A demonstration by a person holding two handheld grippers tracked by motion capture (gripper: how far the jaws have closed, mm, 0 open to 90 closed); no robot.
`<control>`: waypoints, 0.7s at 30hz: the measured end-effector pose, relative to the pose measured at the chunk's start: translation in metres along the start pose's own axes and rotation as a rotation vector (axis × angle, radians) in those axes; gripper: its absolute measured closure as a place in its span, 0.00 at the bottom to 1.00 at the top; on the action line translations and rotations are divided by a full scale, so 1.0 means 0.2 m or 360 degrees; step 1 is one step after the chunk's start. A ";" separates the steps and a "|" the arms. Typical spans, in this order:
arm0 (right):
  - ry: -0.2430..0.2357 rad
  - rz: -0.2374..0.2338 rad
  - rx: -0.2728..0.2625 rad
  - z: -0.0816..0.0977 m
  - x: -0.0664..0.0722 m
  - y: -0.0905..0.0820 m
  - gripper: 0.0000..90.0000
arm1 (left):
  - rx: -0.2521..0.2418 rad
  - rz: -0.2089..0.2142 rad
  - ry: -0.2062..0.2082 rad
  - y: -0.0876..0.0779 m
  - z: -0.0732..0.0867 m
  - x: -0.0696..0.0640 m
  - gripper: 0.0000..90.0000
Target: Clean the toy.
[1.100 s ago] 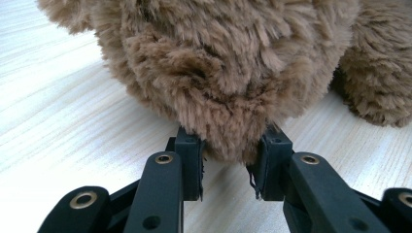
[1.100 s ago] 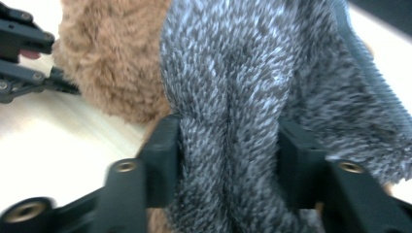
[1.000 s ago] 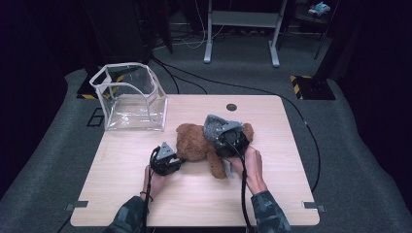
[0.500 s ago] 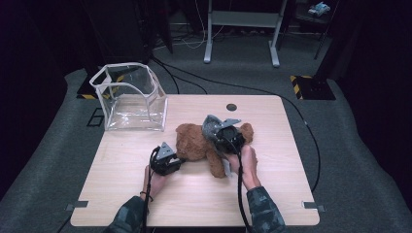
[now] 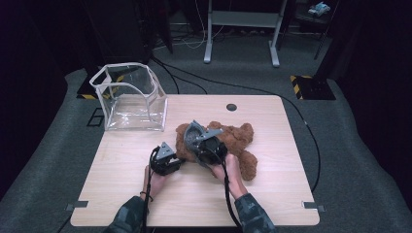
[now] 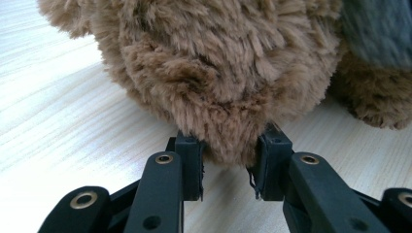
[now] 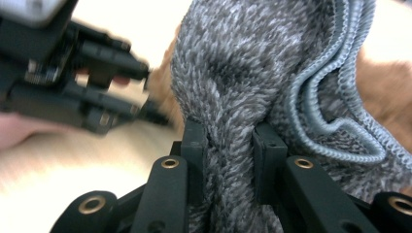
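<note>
Left hand-held gripper (image 5: 171, 162): nearest the person, at the near-left edge of the teddy bear (image 5: 238, 143); in the left gripper view (image 6: 227, 167) its two pads pinch a tuft of the bear's brown plush.
Right hand-held gripper (image 5: 206, 148): just right of the left one, over the bear's middle; in the right gripper view (image 7: 228, 153) its jaws have just been closing and now clamp a fold of the grey knitted cloth (image 7: 252, 73).
Grey knitted cloth (image 5: 194, 133): draped on the bear's left part, bunched up between the right pads.
Teddy bear: lying on its side near the centre of the tabletop (image 5: 121, 194), touching both grippers.
Clear plastic box (image 5: 128, 99): beyond and left of the bear, at the tabletop's far-left corner, well apart from it.
Round dark hole (image 5: 231, 107): beyond the bear, near the far edge.
</note>
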State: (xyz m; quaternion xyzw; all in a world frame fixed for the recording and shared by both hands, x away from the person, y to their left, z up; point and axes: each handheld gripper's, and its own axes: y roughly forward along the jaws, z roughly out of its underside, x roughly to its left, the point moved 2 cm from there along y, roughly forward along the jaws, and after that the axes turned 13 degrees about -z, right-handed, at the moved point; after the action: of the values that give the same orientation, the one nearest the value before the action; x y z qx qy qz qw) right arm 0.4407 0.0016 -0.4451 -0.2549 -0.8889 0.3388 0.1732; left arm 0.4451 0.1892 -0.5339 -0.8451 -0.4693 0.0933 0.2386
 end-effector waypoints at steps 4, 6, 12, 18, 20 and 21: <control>0.0043 -0.0036 0.0085 0.09 0.01 0.05 0.80 | -0.0002 -0.0002 -0.0005 0.00 0.00 0.00 0.76; 0.0067 -0.0061 0.0132 0.12 0.00 0.09 0.80 | -0.0003 -0.0002 -0.0008 0.00 0.00 0.00 0.76; 0.0025 -0.0086 0.0040 0.06 0.04 0.01 0.80 | -0.0015 -0.0001 -0.0005 0.00 0.00 0.01 0.76; -0.0035 -0.0031 -0.0042 -0.09 0.07 -0.01 0.80 | -0.0022 -0.0004 -0.0019 0.00 0.00 0.00 0.77; 0.0006 -0.0049 0.0000 -0.07 0.06 0.05 0.80 | -0.0012 -0.0003 -0.0011 0.00 0.00 0.01 0.77; 0.0018 -0.0061 0.0022 -0.05 0.06 0.09 0.80 | -0.0011 -0.0005 -0.0012 0.00 0.00 0.01 0.77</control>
State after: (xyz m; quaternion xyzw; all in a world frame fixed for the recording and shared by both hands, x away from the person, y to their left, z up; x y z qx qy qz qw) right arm 0.4424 0.0242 -0.4482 -0.2387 -0.8903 0.3400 0.1864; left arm 0.4453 0.1908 -0.5337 -0.8448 -0.4718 0.0945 0.2342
